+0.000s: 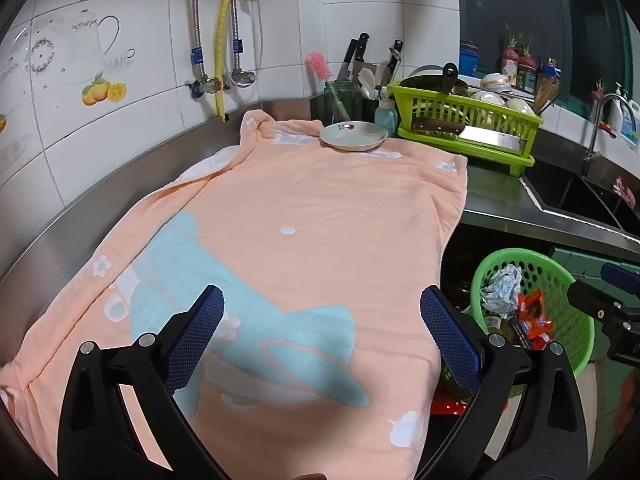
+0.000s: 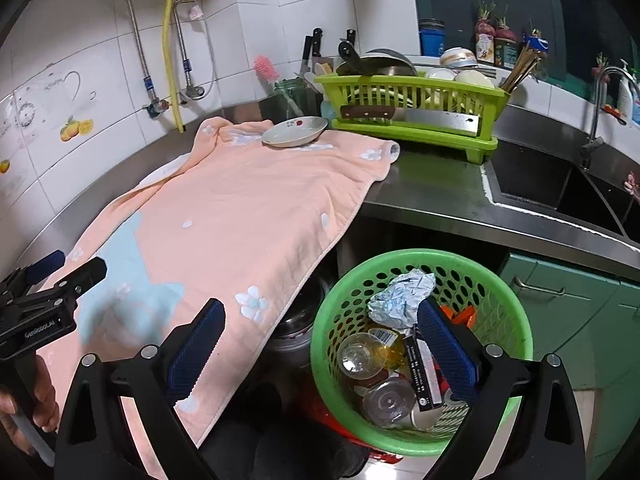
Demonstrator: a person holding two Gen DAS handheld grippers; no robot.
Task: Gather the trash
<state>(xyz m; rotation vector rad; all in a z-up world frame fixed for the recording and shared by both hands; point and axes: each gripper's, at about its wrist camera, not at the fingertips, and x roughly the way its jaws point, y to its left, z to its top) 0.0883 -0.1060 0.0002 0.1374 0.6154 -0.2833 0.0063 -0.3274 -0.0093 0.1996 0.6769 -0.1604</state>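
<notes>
The left gripper (image 1: 322, 334) hangs wide open and empty over the towel (image 1: 304, 216); the right gripper (image 2: 320, 344), also spread and empty, hangs above the basket (image 2: 516, 300) beside the counter. The trash lies inside: crumpled paper (image 2: 400, 296), jars (image 2: 386, 400), wrappers (image 1: 534, 320).

Towel (image 1: 304, 216): peach-orange w/ pale blue shape, white flowers & dots. Trash basket (image 2: 516, 316): bright green, perforated w/ round holes; inside, crumpled white-blue paper (image 2: 400, 296), clear jars w/ yellowish liquid, red-orange wrappers (image 1: 534, 316). Dish rack (image 1: 464, 120): lime green, slatted. Plate (image 1: 354, 136): cream w/ small red motif. Cleaver (image 2: 412, 116): brown handle, steel blade. Bottle brush (image 1: 319, 65): pink. Fingers (image 1: 200, 334): blue textured pads on black frames. Wall tiles (image 1: 132, 128): white, w/ teapot & orange-fruit decals. Hose (image 1: 224, 36): yellow. Tabletop (image 2: 432, 196): grey steel. Cabinet (image 2: 568, 308): green.
</notes>
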